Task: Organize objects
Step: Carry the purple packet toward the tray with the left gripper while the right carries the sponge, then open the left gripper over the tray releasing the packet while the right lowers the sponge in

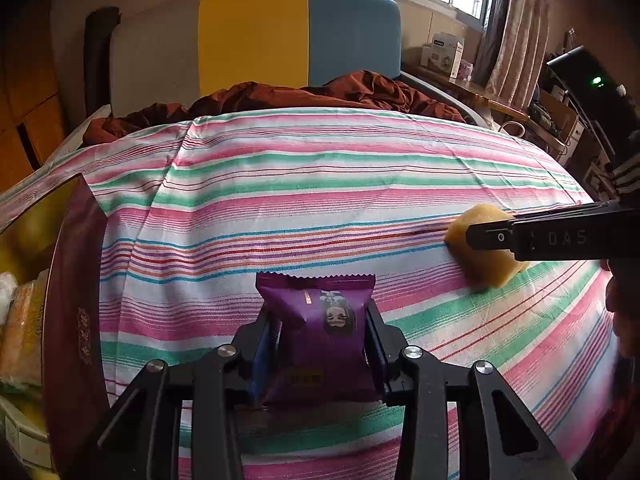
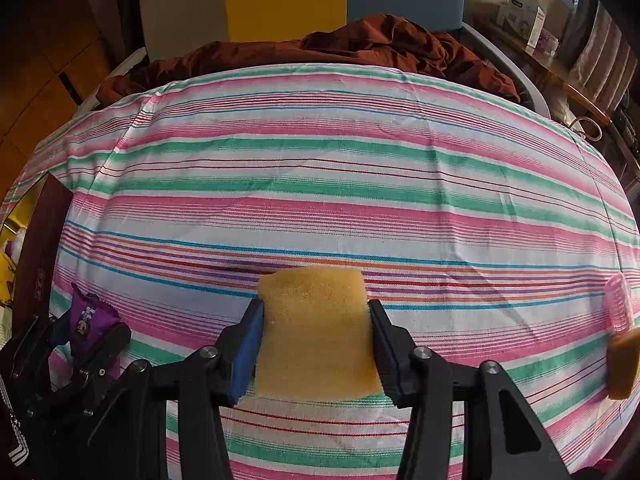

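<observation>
Left wrist view: the left hand-held gripper [image 1: 320, 332] pinches a purple snack packet [image 1: 318, 340] above the striped bedsheet [image 1: 320, 184]. The right hand-held gripper [image 2: 316, 332] clamps a yellow sponge [image 2: 316, 332]. Further right lies what seems a pink hair roller [image 2: 619, 304].

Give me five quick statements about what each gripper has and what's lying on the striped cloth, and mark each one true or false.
1. The left gripper is shut on the purple snack packet. True.
2. The right gripper has a pink hair roller between its jaws. False: they are shut on the yellow sponge.
3. The pink hair roller lies on the striped cloth at the right edge of the right wrist view. True.
4. The dark red box is closed. False: it stands open with items inside.
5. A rumpled brown blanket lies beyond the cloth. True.
</observation>
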Demonstrator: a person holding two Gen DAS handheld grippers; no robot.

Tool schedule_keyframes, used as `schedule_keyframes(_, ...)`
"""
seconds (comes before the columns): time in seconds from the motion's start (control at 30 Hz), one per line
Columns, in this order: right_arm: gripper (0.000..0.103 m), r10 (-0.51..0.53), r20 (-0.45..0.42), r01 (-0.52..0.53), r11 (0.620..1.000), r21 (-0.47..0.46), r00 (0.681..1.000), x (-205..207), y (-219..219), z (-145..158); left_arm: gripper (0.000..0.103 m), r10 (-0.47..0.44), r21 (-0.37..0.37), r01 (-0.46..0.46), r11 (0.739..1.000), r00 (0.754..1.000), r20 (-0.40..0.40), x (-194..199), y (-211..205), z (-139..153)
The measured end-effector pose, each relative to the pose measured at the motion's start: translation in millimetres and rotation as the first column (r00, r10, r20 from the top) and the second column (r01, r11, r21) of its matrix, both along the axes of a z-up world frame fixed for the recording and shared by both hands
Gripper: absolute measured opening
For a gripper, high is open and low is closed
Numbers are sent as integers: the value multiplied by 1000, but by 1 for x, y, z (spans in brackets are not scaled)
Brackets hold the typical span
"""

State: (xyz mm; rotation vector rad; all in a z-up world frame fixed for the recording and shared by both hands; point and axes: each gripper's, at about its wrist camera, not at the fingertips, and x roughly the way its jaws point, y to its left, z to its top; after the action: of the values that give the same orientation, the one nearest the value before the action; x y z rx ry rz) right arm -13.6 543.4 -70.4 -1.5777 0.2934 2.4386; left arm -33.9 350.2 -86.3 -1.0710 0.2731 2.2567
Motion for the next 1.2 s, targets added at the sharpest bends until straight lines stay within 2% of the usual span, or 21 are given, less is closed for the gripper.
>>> schedule_keyframes(0.27,50,-1,-10,1,1000,-6,1000,-1,1,2,41,-32,18,33,999,999,-24,16,-7,21)
schedule_keyframes(0.43,50,4,-6,-4,1000,8,1000,-1,-1,2,41,-73,47,78,996,993,-94,34,-21,52)
schedule_keyframes(0.6,50,11,0,-11,1000,25,1000,-1,-4,1,41,-61,63,70,996,989,-133,40,-48,74)
schedule_keyframes(0.77,50,19,5,-20,999,49,1000,-1,-8,1,41,21,88,-10,996,991,-129,31,-93,87)
schedule_keyframes(0.9,50,26,10,-27,997,71,1000,-1,-11,1,41,129,97,-118,988,985,-114,14,-140,91)
schedule_keyframes(1.13,50,37,20,-39,991,125,999,0,-21,5,41,303,97,-298,950,953,-32,-24,-215,84)
schedule_keyframes(1.2,50,29,1,-29,993,113,1000,0,-24,12,41,337,91,-336,938,942,5,-34,-230,79)
